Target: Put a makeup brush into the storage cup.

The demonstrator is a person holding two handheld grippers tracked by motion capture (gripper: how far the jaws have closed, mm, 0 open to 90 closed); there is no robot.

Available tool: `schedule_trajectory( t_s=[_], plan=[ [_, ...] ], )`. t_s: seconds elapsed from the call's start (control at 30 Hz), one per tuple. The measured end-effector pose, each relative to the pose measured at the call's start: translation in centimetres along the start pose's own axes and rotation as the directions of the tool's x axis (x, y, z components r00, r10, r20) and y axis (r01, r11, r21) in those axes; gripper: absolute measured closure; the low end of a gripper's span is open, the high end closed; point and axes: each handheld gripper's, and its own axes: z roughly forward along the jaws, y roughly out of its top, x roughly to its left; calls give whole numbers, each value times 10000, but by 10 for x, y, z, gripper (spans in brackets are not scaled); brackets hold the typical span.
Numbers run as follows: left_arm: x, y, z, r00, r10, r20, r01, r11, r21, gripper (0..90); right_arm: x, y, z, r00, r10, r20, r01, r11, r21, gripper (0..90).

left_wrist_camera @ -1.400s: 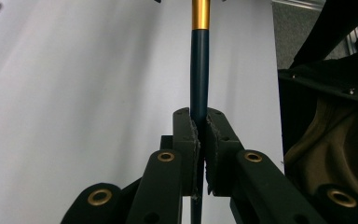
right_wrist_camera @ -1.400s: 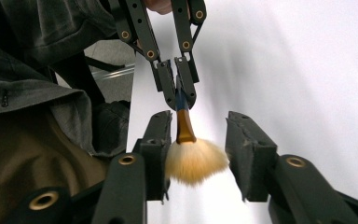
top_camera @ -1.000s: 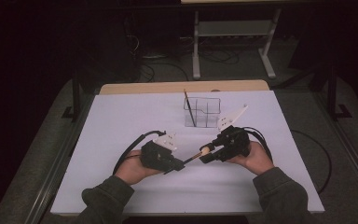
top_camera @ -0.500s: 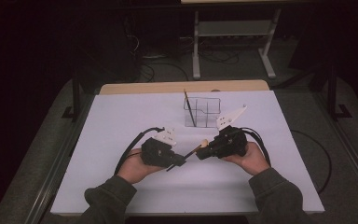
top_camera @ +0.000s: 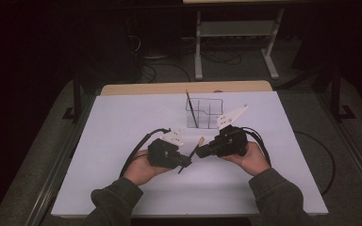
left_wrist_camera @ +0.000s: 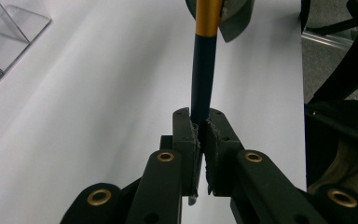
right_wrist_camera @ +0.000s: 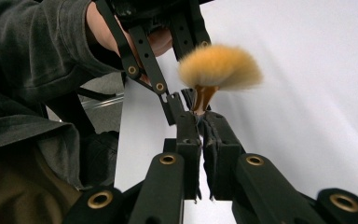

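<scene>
both grippers hold one brush [top_camera: 192, 153] between them, low over the near middle of the table [top_camera: 122, 127], just ahead of the person's hands. the left gripper [top_camera: 185, 162] has its jaws clenched on the dark handle; in the left gripper view the shaft [left_wrist_camera: 201, 79] rises straight out from between the pads and turns to a gold metal band at the top. the right gripper [top_camera: 201, 149] is clamped on that band end: in the right gripper view its jaws pinch the coppery neck just under the brush head [right_wrist_camera: 220, 65], with the left gripper's linkage close behind it. two grips on one thin stick, one near each end, look like a hand-over or a regrip, so that one hand can let go without the brush dropping; which hand lets go, i cannot tell.

the brush head is a soft, rounded puff of orange-tan hair, blurred at the edges. the handle is slim, round and glossy, easy to slip in hard jaws, which may be why the pads are rough and ragged-edged rubber. the gripper arms are matte black with brass-ringed pivots, and each carries a pale three-cornered plate on top.

farther back on the white, smooth tabletop stands a clear holder [top_camera: 207, 113] divided into compartments, its walls thin and see-through. a second brush [top_camera: 192, 109] leans in its left side, thin and dark. the held brush is well apart from the holder.
</scene>
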Motion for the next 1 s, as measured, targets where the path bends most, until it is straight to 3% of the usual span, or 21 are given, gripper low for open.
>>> schedule_trajectory(
  t_s=[0.2,0.37,0.67,1.0],
  plan=[
    [-1,4,4,9996,291,-8,-291,9995,131,838,2,4,2,10000,-73,25,73,9999,-88,809],
    [-2,4,4,9998,165,68,-165,9999,-1,834,3,8,4,9997,-236,57,237,9996,-139,821],
    [-3,0,-6,9992,283,-268,-286,9996,-85,721,5,16,0,9987,-415,309,393,9968,700,828],
    [-1,-16,-19,9976,-76,-681,49,9992,-397,667,0,18,-7,9968,-441,659,351,9906,1321,828]
  ],
)
